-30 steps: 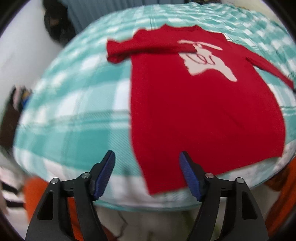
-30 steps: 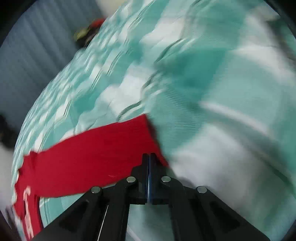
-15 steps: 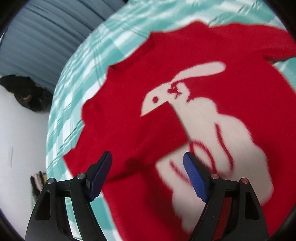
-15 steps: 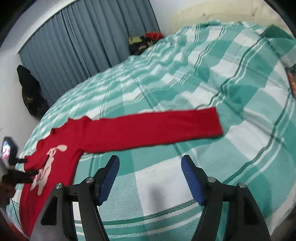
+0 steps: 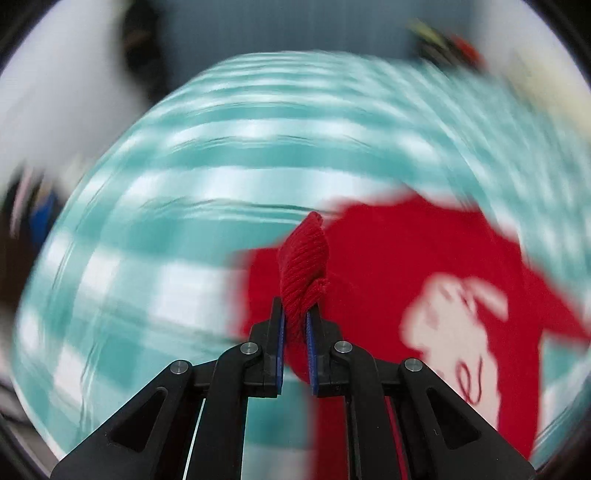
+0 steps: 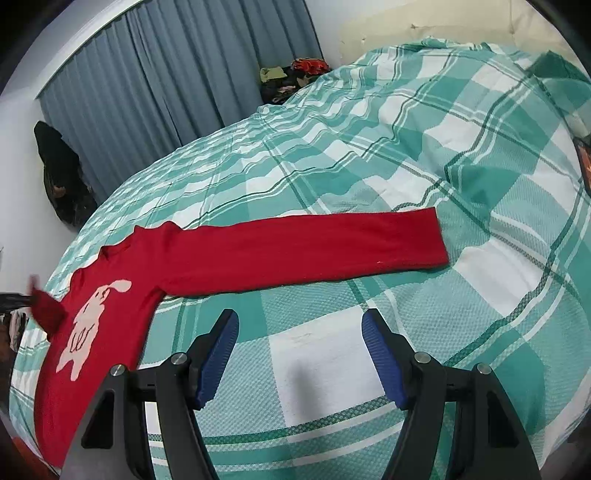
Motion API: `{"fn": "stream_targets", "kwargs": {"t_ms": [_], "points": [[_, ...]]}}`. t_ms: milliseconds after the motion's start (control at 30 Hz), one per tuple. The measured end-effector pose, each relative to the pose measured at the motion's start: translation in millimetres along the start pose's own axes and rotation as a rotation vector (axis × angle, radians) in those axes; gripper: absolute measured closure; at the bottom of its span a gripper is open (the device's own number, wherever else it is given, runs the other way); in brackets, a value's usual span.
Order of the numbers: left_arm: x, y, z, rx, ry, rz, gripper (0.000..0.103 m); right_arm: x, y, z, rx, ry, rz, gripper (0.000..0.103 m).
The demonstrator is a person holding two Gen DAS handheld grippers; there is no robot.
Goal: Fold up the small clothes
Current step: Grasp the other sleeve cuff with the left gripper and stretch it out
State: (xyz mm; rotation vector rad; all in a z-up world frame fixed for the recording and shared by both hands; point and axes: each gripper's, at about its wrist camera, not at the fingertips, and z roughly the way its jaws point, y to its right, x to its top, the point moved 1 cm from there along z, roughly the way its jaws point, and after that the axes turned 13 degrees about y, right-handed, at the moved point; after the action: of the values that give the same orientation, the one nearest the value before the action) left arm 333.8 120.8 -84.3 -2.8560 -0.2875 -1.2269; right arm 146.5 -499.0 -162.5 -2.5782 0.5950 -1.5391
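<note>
A small red sweater [image 6: 110, 288] with a white rabbit print lies on a teal checked bed cover [image 6: 406, 155]. One sleeve [image 6: 314, 247] lies stretched out flat to the right. My right gripper [image 6: 299, 350] is open and empty, held above the cover in front of that sleeve. My left gripper [image 5: 295, 328] is shut on the cuff of the other sleeve [image 5: 304, 266] and holds it above the sweater's body [image 5: 424, 280]. That lifted cuff also shows at the left edge of the right wrist view [image 6: 46, 304]. The left wrist view is blurred.
Blue-grey curtains [image 6: 166, 92] hang behind the bed. A pile of clothes [image 6: 291, 77] sits beyond the bed's far edge. A dark object [image 6: 61, 184] hangs on the white wall at left. The headboard [image 6: 424, 33] is at the upper right.
My left gripper has closed on the folded sleeve's cuff and lifted it off the sweater. My right gripper, shut on the other sleeve a second ago, stays open and has barely moved.
</note>
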Motion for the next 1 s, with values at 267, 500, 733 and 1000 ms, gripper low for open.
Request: {"fn": "stream_targets", "kwargs": {"t_ms": [267,500,733,1000], "points": [[-53.8,-208.0,24.7,0.228,-0.076,-0.337,0.094,-9.5,-19.6,7.7,-0.014,-0.026,-0.072,0.034],[-59.5,-222.6,32.3,0.178,-0.044,-0.349,0.094,-24.1,-34.9,12.8,-0.015,-0.079,-0.146,0.034],[-85.0,-247.4,76.3,0.337,-0.154,-0.261,0.094,-40.9,-28.0,36.7,-0.07,-0.178,-0.131,0.034],[-80.4,-263.6,46.2,0.519,-0.129,-0.307,0.012,-40.2,-27.3,36.0,-0.063,-0.181,-0.137,0.033]]}}
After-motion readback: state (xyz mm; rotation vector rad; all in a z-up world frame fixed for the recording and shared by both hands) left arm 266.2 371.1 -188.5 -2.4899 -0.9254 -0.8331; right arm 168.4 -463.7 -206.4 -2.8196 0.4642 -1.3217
